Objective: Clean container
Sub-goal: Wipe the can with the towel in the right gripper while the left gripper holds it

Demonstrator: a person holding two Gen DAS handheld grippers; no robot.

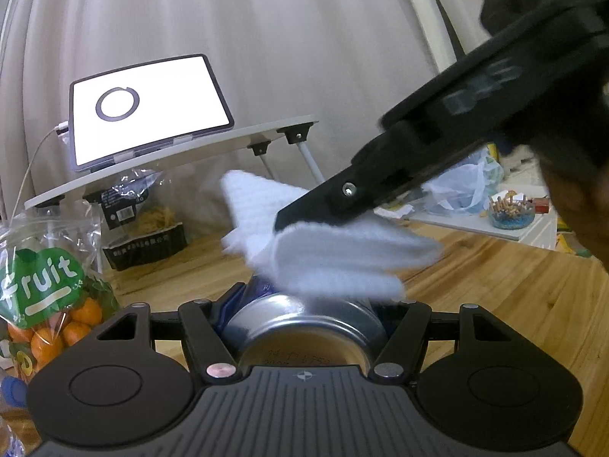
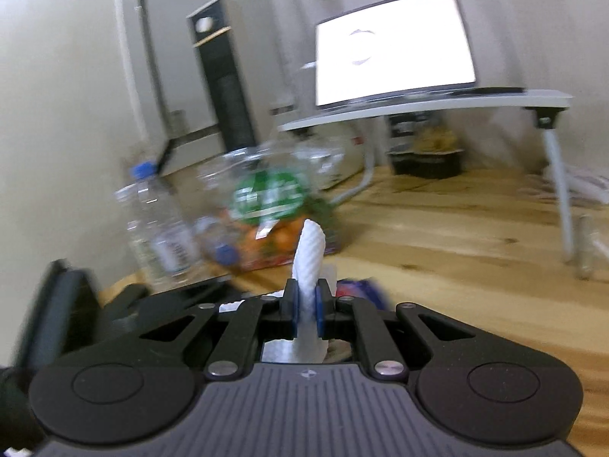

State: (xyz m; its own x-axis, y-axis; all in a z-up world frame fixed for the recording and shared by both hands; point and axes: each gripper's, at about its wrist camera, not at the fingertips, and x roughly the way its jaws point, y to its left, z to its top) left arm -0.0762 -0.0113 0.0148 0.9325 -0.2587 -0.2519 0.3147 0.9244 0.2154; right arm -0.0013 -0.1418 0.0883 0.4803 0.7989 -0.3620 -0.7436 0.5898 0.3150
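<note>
Can (image 1: 304, 320): lying on its side, clamped in the left gripper (image 1: 304, 304), base facing the camera; contents not visible. Cloth (image 1: 323, 251): white, folded, pinched tight in the right gripper (image 2: 306, 304), resting on the can's upper side. Fruit bag (image 1: 45, 304): holding oranges, sitting left on the wood floor (image 1: 495, 297); open floor lying to the right. Snack bag (image 1: 144, 221): standing under the folding table (image 1: 213, 144), tablet (image 1: 148, 110) glowing on top. Ashtray (image 1: 512, 213): holding butts, showing in the left view only; water bottle (image 2: 160, 228) showing in the right view only, blurred.
</note>
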